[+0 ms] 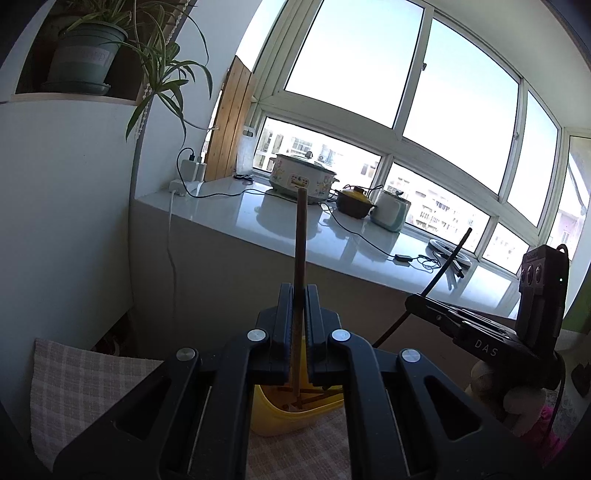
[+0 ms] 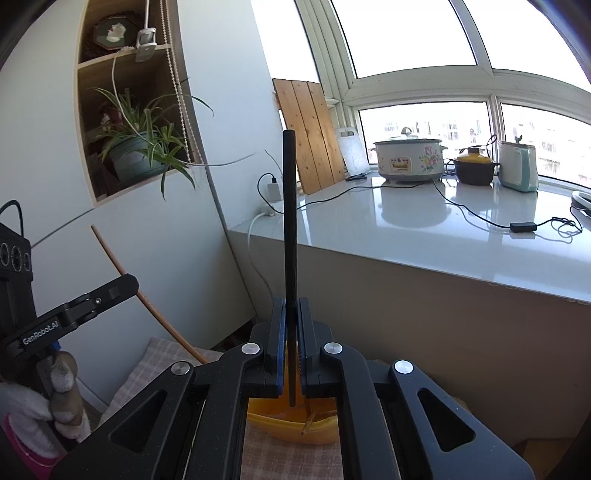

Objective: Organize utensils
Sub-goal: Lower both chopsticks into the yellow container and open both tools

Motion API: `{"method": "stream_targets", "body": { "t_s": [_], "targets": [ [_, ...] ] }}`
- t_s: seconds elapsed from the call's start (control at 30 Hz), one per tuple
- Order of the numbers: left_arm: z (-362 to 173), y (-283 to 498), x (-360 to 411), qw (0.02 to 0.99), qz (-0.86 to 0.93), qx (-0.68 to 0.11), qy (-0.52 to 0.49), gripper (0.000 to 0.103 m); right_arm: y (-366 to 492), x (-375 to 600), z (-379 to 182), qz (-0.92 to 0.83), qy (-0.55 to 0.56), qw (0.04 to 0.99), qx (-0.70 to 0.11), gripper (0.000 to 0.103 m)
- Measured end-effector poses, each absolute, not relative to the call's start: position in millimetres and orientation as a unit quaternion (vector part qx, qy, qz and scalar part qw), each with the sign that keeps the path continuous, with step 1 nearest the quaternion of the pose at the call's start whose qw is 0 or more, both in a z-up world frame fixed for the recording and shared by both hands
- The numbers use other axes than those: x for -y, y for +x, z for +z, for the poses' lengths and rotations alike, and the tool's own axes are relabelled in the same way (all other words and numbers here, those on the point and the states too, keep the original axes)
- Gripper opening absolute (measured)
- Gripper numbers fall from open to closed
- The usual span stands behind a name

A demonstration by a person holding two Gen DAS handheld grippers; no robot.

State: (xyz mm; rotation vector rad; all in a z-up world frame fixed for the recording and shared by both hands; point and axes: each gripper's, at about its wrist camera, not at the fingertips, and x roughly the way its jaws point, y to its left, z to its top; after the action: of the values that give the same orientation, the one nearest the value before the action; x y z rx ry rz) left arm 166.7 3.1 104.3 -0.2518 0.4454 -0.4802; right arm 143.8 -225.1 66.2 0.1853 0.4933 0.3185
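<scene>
left gripper [image 1: 298, 314] pinches a brown chopstick [image 1: 300, 258] upright, right gripper [image 2: 291, 325] pinches a black chopstick [image 2: 290, 221] the same way. both lower tips hang over the yellow holder [image 1: 280, 417] on the checked cloth [image 1: 74, 387], near me. a few sticks already lie inside. i judge mid-task: these two still need dropping in.

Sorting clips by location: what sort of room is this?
Probably a home's enclosed balcony or sunroom used as kitchen storage: a floral slow cooker and clay pot sit on a white ledge under wide windows.
</scene>
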Motion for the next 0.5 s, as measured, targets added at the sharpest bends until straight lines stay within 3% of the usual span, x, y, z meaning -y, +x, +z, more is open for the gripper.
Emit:
{"method": "stream_targets", "body": {
  "t_s": [0.5],
  "targets": [
    [59,193,16,0.926,-0.233,-0.273,-0.117,0.003,161,206,37,0.144,0.053,0.944,-0.29,0.004]
  ]
}}
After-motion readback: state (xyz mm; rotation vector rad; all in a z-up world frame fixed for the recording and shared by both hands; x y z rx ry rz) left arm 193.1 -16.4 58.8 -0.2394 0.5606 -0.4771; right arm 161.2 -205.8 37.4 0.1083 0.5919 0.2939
